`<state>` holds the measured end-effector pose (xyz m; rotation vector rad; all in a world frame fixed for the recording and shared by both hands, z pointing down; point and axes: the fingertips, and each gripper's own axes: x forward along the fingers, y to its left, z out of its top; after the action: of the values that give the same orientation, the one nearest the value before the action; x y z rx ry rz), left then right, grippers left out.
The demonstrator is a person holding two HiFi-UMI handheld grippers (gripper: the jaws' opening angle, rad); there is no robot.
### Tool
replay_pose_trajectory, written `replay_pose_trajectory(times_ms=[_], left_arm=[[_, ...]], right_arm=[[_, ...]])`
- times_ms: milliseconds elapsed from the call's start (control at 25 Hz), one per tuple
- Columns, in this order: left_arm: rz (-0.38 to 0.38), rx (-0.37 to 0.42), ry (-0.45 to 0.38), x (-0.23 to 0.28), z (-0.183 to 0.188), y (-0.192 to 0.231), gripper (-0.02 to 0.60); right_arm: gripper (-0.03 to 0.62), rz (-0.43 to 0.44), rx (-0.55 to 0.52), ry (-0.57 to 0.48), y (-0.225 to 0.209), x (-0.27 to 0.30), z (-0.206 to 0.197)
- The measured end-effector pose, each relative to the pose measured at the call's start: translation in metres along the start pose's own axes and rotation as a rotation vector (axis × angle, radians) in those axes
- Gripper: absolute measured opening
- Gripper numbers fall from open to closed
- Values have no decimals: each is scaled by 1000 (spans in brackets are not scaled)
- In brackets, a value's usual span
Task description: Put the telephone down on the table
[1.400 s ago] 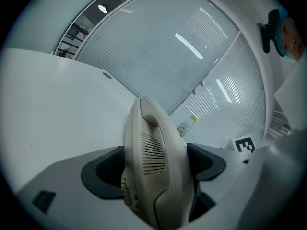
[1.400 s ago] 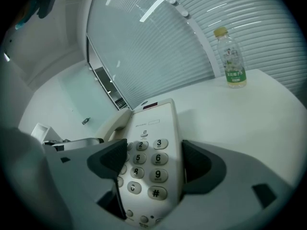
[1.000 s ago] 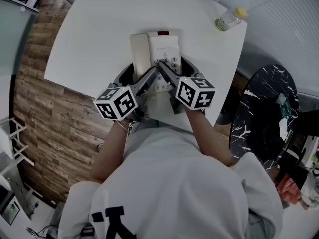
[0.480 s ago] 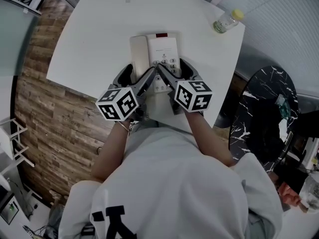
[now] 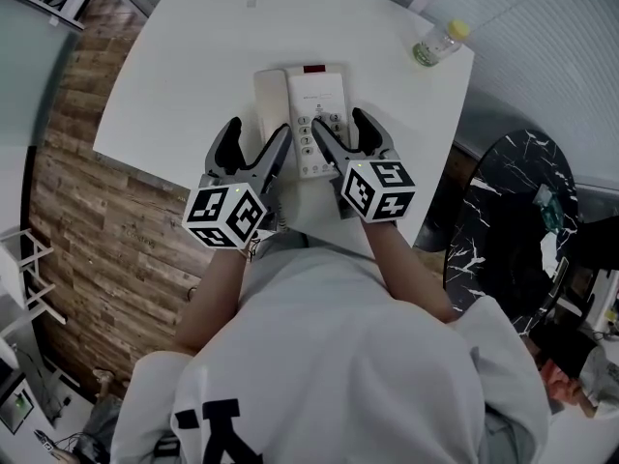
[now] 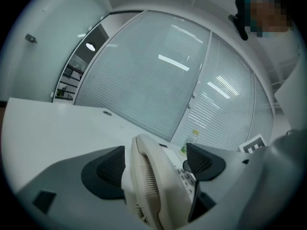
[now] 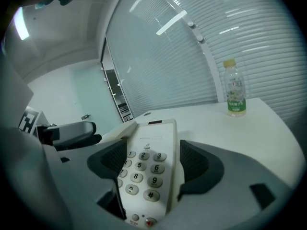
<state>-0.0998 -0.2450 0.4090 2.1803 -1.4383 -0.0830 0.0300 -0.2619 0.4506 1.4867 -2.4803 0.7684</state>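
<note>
Head view, read from left to right: the left gripper (image 5: 256, 133) stands with its jaws spread wide, one on each side of the handset (image 5: 271, 90), which sits on the left half of the telephone (image 5: 319, 87). The telephone lies flat on the white table (image 5: 164, 75), directly ahead of both grippers. In the left gripper view the handset rises between the two dark pads, close beside the left pad and clearly apart from the right one. The keypad (image 6: 186, 175) shows through that gap, and nothing is clamped. Whether the left pad touches the handset cannot be told. The right gripper (image 5: 338, 121) is likewise open, its jaws straddling the keypad half of the telephone. In the right gripper view the numbered keys lie between the pads, and a narrow gap separates the right pad from the telephone's edge. Beyond the right gripper and off to its right, a clear bottle (image 5: 437, 40) with a yellow cap stands upright near the table's far corner, well apart from the telephone.
</note>
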Motion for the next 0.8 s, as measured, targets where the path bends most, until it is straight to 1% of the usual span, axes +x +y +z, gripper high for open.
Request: replay_pose_trajectory(times_ms=[160,200,240,280,320,360,400,480,520,640,800], left_arm=[[-5,42,-74,-7,24,-5,396],[-2,46,-89,-9,28,-5,365],[2,48,-103,-11,32,-5,314],[2,48,-113,-13,35,-6,279],[-4,48,-118,-14,38,-7,268],[-10,50,-122,-15,41,-9,265],[-16,55,-127,-15,44,-12,259],[-26,74,-148,-17,52,-18,250],[-32,84,-162,-19,58,-22,244],[-58,96,-200,-22,73,-32,215],[-87,114,-213,-24,84,-43,178]], right_arm=[[360,-12,-75,-84,3,-9,25],[359,-13,-86,-108,4,-12,31],[359,-14,-95,-132,6,-15,37],[351,-15,-103,-156,7,-18,44],[328,-15,-113,-182,9,-22,52],[280,-12,-131,-210,11,-26,61],[253,-8,-161,-239,16,-31,71],[227,1,-233,-299,27,-40,92],[215,9,-247,-326,33,-44,101],[175,40,-207,-381,43,-51,117],[133,47,-228,-411,50,-56,124]])
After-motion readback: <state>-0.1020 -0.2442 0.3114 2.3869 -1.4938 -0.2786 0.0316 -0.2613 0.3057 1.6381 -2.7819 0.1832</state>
